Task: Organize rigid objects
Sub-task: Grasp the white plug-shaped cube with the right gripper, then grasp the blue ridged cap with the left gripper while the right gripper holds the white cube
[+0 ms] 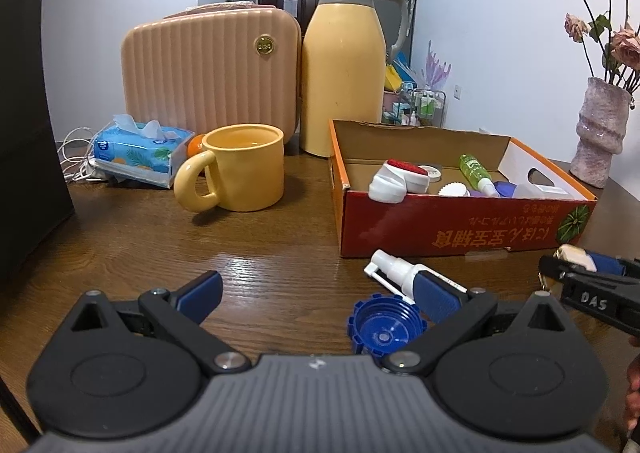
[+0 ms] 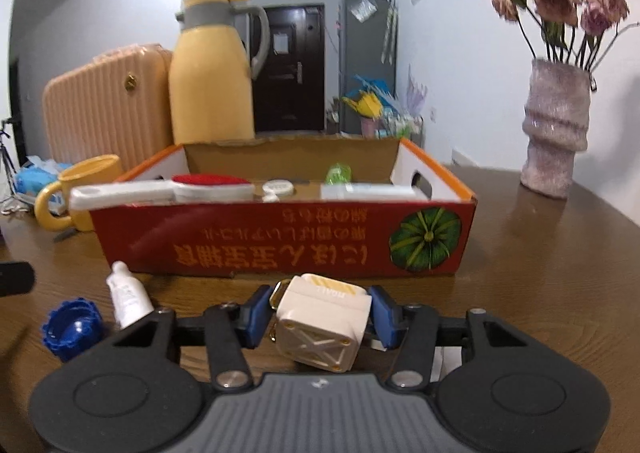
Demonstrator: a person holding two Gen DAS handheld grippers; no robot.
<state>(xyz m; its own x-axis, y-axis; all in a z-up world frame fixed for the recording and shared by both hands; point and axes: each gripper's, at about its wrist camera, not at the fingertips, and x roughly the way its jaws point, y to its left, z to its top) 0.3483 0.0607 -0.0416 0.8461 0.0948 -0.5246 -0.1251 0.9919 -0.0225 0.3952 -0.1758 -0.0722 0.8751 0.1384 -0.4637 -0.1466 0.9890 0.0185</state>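
two grippers are over one wooden table [image 1: 160,237]. the left gripper [image 1: 316,297] has its jaws spread wide with nothing between them; one blue cap [image 1: 385,324] lies upside down on the table just inside its right finger, and one white spray bottle [image 1: 400,271] lies on its side just beyond that finger. the right gripper [image 2: 320,315] is closed onto one white cube charger [image 2: 324,323], both blue pads pressed against its sides, tilted, in front of the box.

one red cardboard box [image 1: 460,231] stands open on the table with printed characters and a pumpkin picture on its near wall. counted in the left view, it holds one white brush with a red head [image 1: 398,177], one roll of tape [image 1: 431,171], one green bottle [image 1: 474,169], one white ribbed cap [image 1: 454,189] and a few blue and white pieces to the right that i cannot tell apart.

left of the box are one yellow mug [image 1: 240,167], one blue tissue pack [image 1: 138,151], one orange fruit [image 1: 195,145] partly hidden behind the mug, and a bundle of white cables [image 1: 76,157]. behind them stand one pink ribbed case [image 1: 212,71] and one yellow flask [image 1: 344,65] side by side. one pink vase [image 1: 598,133] with dried roses stands on the far right.
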